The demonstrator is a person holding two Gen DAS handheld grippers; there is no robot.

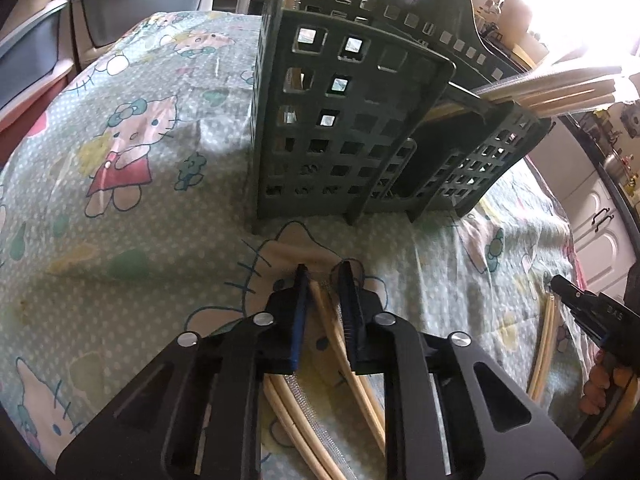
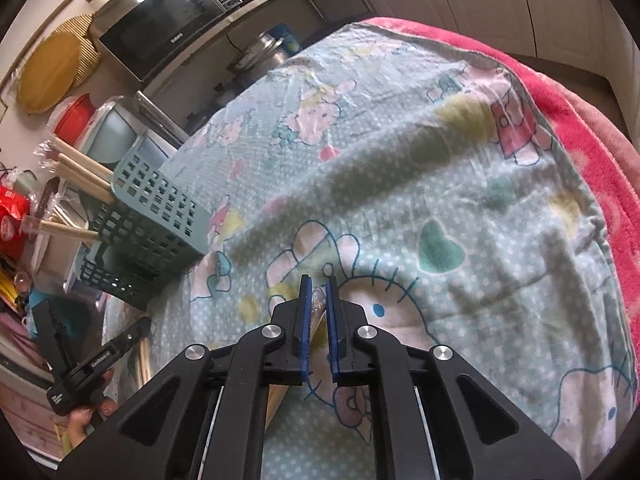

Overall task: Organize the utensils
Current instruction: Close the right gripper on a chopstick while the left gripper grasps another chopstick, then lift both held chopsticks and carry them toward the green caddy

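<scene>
Green perforated caddy (image 1: 352, 128): stands upright on the desk, on a cartoon-cat printed cloth (image 1: 132, 184); taken as landmark. Several wrapped chopsticks (image 1: 560, 88) stick out of its top, leaning away to one side.

Left gripper (image 1: 324, 276): just in front of the caddy, tips down at the cloth. Blue-padded fingers (image 1: 300, 312) are drawn nearly together, pinching a wrapped pair of wooden chopsticks (image 1: 326, 316); the sticks run back from the tips under the gripper body. More pale sticks (image 1: 288, 412) lie beneath it on the cloth.

Right gripper (image 2: 318, 286): further from the caddy, off to its side, tips down over the cloth. Blue pads (image 2: 306, 316) are closed almost fully on the clear-wrapped end of a chopstick pair (image 2: 318, 304); the wooden shaft (image 2: 278, 398) passes back under the left finger.

Seen from the left wrist view, the right gripper sits well beside the caddy, its tip on a further pair of sticks (image 1: 544, 344) lying on the cloth. A hand (image 1: 600, 388) grips its handle.

Pink blanket (image 2: 576, 128): under the cloth, at the desk edge far from the caddy.
</scene>
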